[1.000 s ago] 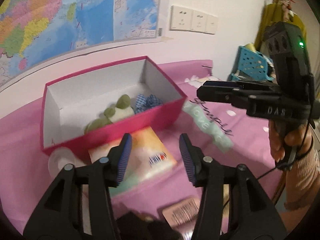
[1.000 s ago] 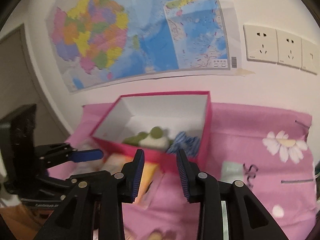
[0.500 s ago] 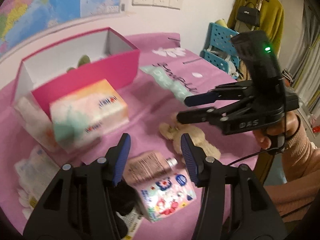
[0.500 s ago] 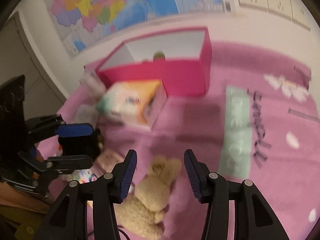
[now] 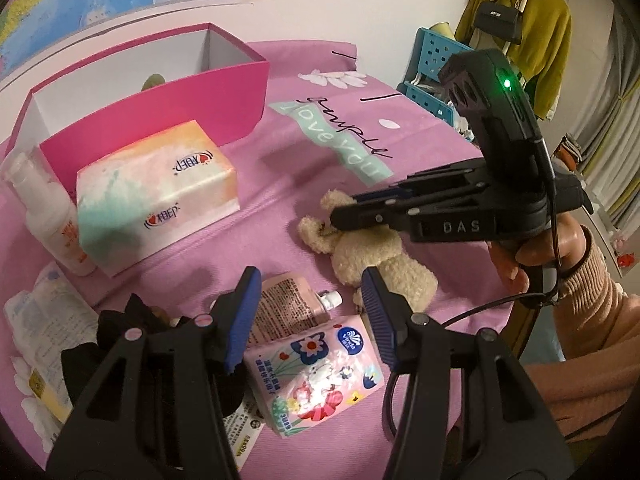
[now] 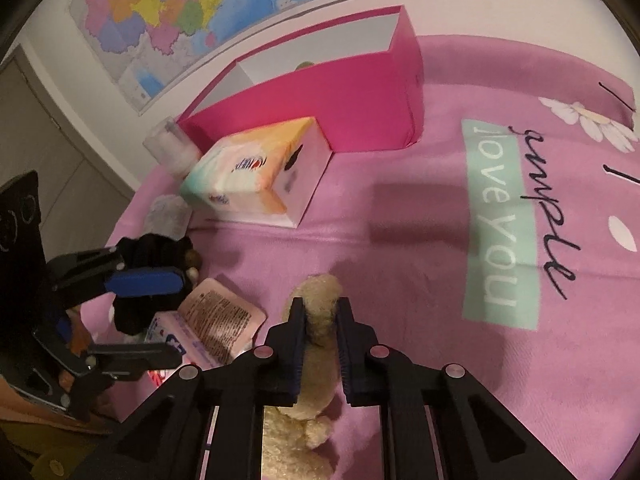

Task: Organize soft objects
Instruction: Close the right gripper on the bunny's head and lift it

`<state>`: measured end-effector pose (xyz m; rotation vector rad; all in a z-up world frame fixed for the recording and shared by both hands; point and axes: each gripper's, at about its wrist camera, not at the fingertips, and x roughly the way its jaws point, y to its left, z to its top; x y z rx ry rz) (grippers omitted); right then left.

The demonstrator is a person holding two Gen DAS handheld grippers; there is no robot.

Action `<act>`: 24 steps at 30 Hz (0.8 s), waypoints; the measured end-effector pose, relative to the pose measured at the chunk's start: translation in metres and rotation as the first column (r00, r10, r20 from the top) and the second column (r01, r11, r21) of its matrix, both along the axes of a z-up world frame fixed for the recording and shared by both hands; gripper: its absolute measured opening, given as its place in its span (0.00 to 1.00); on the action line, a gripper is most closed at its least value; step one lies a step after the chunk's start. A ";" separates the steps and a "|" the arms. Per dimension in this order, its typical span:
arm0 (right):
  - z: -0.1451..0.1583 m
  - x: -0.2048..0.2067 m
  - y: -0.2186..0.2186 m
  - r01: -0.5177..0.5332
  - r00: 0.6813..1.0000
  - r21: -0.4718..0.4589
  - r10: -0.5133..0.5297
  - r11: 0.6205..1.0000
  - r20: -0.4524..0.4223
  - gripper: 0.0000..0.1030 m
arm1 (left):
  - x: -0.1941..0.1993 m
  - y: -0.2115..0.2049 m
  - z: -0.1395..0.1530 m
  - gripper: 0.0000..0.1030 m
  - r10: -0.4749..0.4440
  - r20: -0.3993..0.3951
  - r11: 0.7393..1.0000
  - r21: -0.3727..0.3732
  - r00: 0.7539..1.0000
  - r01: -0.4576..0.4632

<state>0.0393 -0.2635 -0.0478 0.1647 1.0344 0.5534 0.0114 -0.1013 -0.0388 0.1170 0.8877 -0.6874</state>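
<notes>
A beige plush toy lies on the pink cloth near the front edge. My right gripper is shut on the plush toy's upper end, with the pads pressing both sides; the left wrist view shows this right gripper from the side. My left gripper is open above a pink pouch and a flowered tissue pack, with nothing between its pads. A black soft item lies just left of it. The pink box stands behind, with a green soft thing peeking over its wall.
A pastel tissue box sits in front of the pink box, a white bottle beside it and a white wipes pack at the left edge. Blue crates and hanging clothes stand off to the right.
Both grippers tipped down from facing the box to the near part of the cloth. The right gripper opened wider over the plush toy, then closed on it.
</notes>
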 end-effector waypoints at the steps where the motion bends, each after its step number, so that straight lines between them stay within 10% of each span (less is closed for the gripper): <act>1: 0.001 0.000 -0.001 0.006 1.000 0.007 -0.006 1.000 0.007 0.12 | 0.000 0.000 0.000 0.53 -0.004 -0.003 1.000 -0.001 1.000 0.004; 24: 0.040 0.029 -0.001 0.117 0.984 0.284 -0.150 0.952 0.097 0.11 | 0.046 -0.013 -0.014 0.53 0.045 -0.085 0.999 -0.008 0.995 -0.045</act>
